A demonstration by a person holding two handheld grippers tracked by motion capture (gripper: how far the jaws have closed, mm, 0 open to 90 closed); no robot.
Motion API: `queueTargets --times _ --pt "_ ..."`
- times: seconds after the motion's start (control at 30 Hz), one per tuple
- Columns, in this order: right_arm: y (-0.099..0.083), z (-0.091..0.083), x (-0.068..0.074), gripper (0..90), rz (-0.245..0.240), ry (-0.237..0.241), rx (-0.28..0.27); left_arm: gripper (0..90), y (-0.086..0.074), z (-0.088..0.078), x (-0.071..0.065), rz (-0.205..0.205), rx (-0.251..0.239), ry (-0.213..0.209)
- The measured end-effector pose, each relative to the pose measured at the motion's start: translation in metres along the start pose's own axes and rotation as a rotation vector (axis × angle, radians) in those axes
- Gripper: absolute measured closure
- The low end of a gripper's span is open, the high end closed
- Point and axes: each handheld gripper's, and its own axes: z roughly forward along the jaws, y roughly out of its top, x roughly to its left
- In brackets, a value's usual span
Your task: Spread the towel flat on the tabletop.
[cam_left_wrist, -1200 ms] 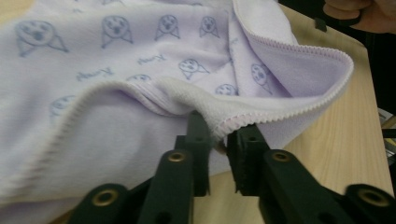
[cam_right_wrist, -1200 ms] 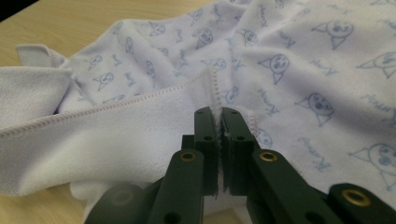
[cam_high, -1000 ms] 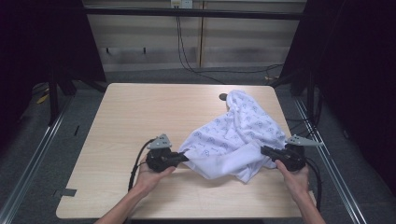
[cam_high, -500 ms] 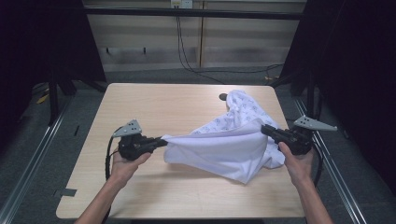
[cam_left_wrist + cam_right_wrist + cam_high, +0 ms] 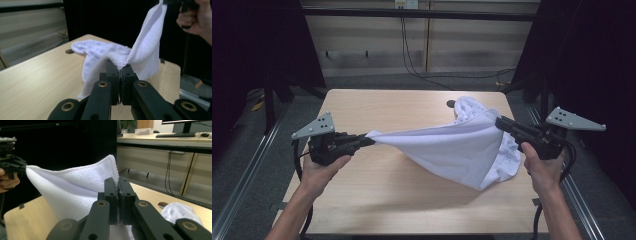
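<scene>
Right now both grippers are pinching opposite corners of a white towel (image 5: 462, 150) and holding it stretched above the table (image 5: 377, 190). The left gripper (image 5: 368, 140) is clamped tight on the towel's left corner, jaws all but touching with only the hem between them, and the right gripper (image 5: 499, 121) is gripping the far corner just as tightly. Between them the top edge is running taut, almost level, so the towel's long axis is lying straight across from one gripper to the other, each hand equally near its own end. Below that edge the cloth is sagging in a loose pouch, its lower fold apparently brushing the table toward the right side. Any spreading or folding will, I judge, be turning on keeping that edge taut while the slack is swinging clear. The left gripper view is showing the bunched hem caught in the left gripper (image 5: 121, 65) and a printed patch of cloth trailing onto the wood, while the right gripper view is showing the plain fleecy face and a stitched edge rising above the right gripper (image 5: 118, 185)
</scene>
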Motion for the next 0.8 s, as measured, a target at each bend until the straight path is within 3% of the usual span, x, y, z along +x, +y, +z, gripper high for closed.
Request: queueTargets --times 0.07,0.13,0.17,0.2,0.23,0.27,0.3,0.33,0.4,0.47,0.6,0.7,0.77,0.8 --pt "-0.003 -0.002 0.003 87.5 -0.008 0.002 0.014 88.2 -0.010 0.000 -0.004 -0.002 0.052 -0.012" --pt "-0.022 -0.006 0.007 87.5 -0.005 0.013 0.055 88.2 -0.031 0.005 -0.006 -0.014 0.121 -0.037" --pt "-0.036 -0.008 0.008 87.5 0.008 0.017 0.082 88.1 -0.044 0.008 -0.007 -0.025 0.153 -0.049" --pt "-0.069 -0.012 0.010 87.4 0.042 0.037 0.137 88.1 -0.070 0.015 -0.010 -0.060 0.201 -0.080" --pt "-0.085 -0.015 0.012 87.5 0.056 0.044 0.165 88.0 -0.070 0.015 -0.010 -0.060 0.201 -0.080" --pt "-0.085 -0.015 0.012 87.5 0.056 0.044 0.165 88.0 -0.082 0.018 -0.013 -0.062 0.237 -0.092" --pt "-0.101 -0.019 0.014 87.5 0.076 0.049 0.187 88.0 -0.093 0.020 -0.018 -0.053 0.275 -0.110" --pt "-0.127 -0.028 0.021 87.4 0.100 0.058 0.242 88.0 -0.103 0.021 -0.024 -0.052 0.306 -0.136" --pt "-0.135 -0.035 0.025 87.3 0.102 0.068 0.265 88.0 -0.115 0.018 -0.038 -0.032 0.356 -0.177" --pt "-0.143 -0.050 0.037 87.2 0.093 0.082 0.300 87.9 -0.122 0.008 -0.055 -0.018 0.370 -0.235" --pt "-0.148 -0.088 0.066 85.7 0.087 0.098 0.251 83.3 -0.123 -0.007 -0.078 0.001 0.369 -0.305" --pt "-0.156 -0.105 0.078 73.6 0.094 0.092 0.252 73.5 -0.122 -0.017 -0.080 -0.003 0.349 -0.339" --pt "-0.159 -0.110 0.076 66.0 0.100 0.093 0.259 65.8 -0.123 -0.021 -0.074 -0.022 0.346 -0.319" --pt "-0.160 -0.111 0.074 64.8 0.106 0.069 0.259 64.8 -0.123 -0.021 -0.069 -0.034 0.341 -0.305"
